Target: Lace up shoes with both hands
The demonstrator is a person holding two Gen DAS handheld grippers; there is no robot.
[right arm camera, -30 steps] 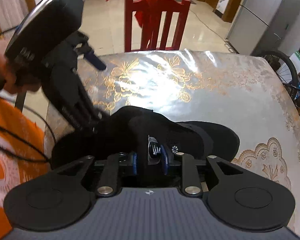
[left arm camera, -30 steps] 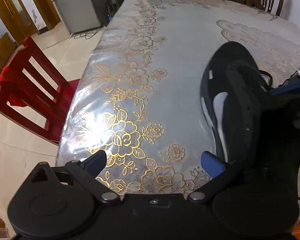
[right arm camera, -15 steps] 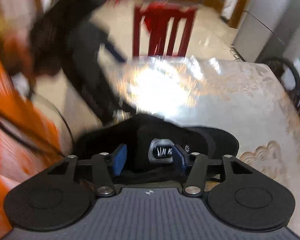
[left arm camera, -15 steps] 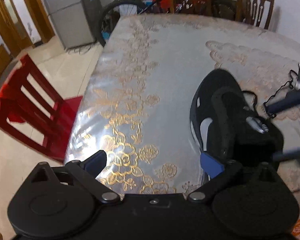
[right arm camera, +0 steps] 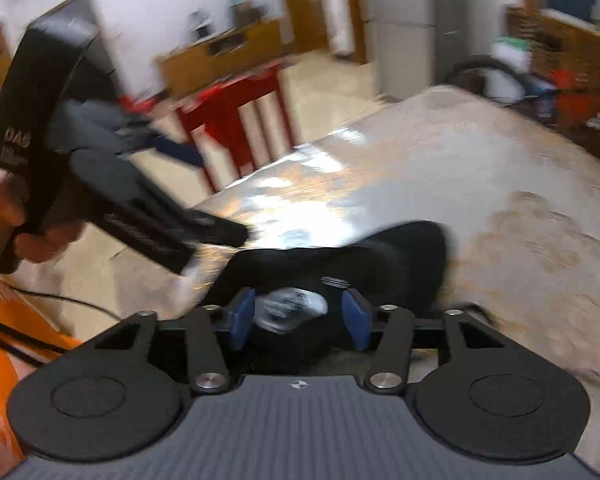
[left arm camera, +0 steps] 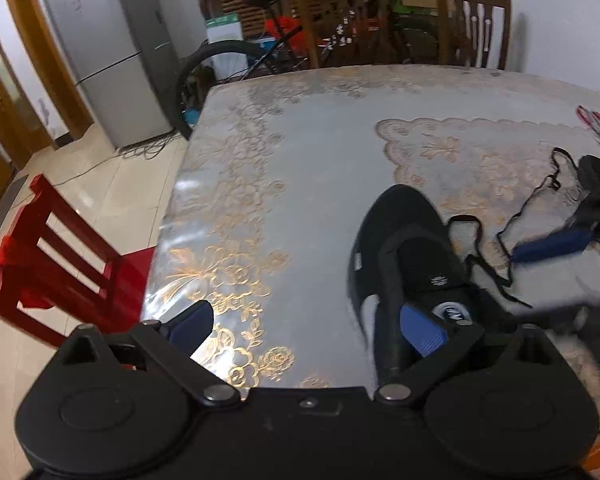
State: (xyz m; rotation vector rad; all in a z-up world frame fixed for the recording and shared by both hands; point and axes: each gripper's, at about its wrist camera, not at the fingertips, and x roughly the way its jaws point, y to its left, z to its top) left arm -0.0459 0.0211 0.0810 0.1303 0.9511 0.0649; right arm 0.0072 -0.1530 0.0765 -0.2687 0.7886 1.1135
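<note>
On the desk (left arm camera: 320, 152), under its glossy flowered cover, lies the black sneaker (left arm camera: 404, 240), toe pointing away from us, with its tongue label (right arm camera: 289, 310) showing between the right claw's pads. The right claw (right arm camera: 297, 318) has just been opening and now stands spread on either side of that tongue, pressing on nothing. The left claw (left arm camera: 306, 324) is spread wide too, hovering above the desk's near edge just beside the sneaker and holding nothing. We judge the sneaker light, with a soft fabric upper that gives under a pinch, so the firmer sole or heel should steady it better. The black lace (left arm camera: 504, 240) trails loose over the cover to the sneaker's right; it looks thin and limp, likely to slip on the glossy cover, and is best pinched close to its tip. The right wrist view is smeared by motion, so eyelets cannot be made out. In the left view the sneaker's heel is hidden behind the claw, and where the lace enters the sneaker is unclear.
</note>
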